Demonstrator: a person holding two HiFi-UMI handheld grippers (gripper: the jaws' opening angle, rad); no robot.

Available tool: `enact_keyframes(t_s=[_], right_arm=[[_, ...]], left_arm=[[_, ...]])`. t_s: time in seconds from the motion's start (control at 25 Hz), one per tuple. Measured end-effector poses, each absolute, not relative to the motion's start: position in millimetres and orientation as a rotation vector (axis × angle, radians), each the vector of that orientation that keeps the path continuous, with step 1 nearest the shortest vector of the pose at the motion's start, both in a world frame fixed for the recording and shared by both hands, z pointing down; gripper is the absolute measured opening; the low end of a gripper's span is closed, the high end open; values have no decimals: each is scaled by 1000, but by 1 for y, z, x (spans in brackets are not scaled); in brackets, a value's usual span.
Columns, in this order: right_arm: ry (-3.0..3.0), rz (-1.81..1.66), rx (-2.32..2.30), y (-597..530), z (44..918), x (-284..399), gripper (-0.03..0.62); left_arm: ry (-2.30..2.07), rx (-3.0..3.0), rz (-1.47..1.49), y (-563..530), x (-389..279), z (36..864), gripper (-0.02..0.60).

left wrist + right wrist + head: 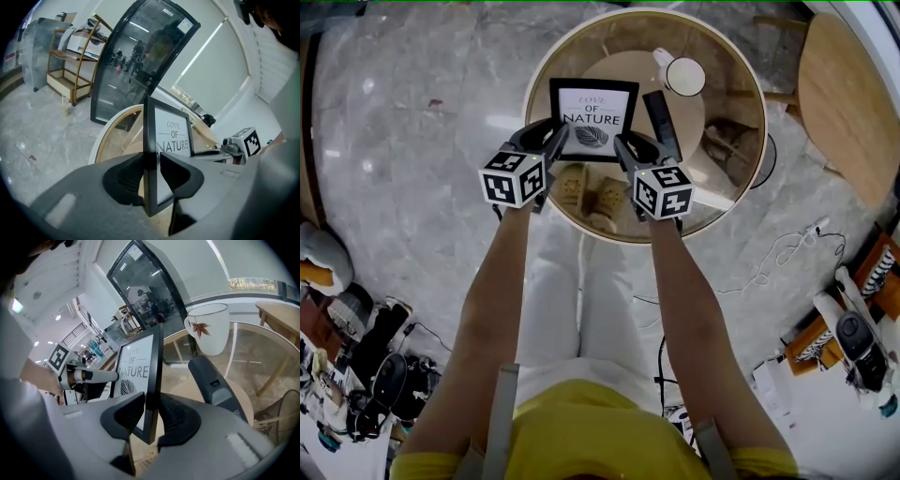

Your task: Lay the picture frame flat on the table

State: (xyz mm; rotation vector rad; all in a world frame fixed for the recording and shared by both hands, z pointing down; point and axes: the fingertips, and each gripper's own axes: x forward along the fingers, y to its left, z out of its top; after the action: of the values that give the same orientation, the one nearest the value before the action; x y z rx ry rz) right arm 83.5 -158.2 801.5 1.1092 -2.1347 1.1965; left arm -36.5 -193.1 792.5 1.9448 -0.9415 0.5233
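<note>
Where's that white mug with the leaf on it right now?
In the head view the white mug stands on the far side of the round glass table, right of the picture frame, by the far end of the dark oblong device.

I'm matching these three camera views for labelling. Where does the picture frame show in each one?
Head view: picture frame upper centre, on the round glass table.
Left gripper view: frame at centre, its edge between the left gripper's jaws.
Right gripper view: frame centre-left, its edge between the right gripper's jaws.
Shared landmark: the round table.
</note>
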Motion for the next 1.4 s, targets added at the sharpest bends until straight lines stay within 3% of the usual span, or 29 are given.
enact_keyframes(t_s=[0.92,1.2,1.4], right_arm=[[-1864,1185,1220,-170,827,90,94],[-1855,1146,1220,-170,825,91,104],[-1858,1102,1257,-170,808,96,89]], left_arm=[[-993,1773,821,-198,-32,833,143],[-1001,1767,813,-196,-28,831,224],[-1075,1780,835,-197,-41,812,232]])
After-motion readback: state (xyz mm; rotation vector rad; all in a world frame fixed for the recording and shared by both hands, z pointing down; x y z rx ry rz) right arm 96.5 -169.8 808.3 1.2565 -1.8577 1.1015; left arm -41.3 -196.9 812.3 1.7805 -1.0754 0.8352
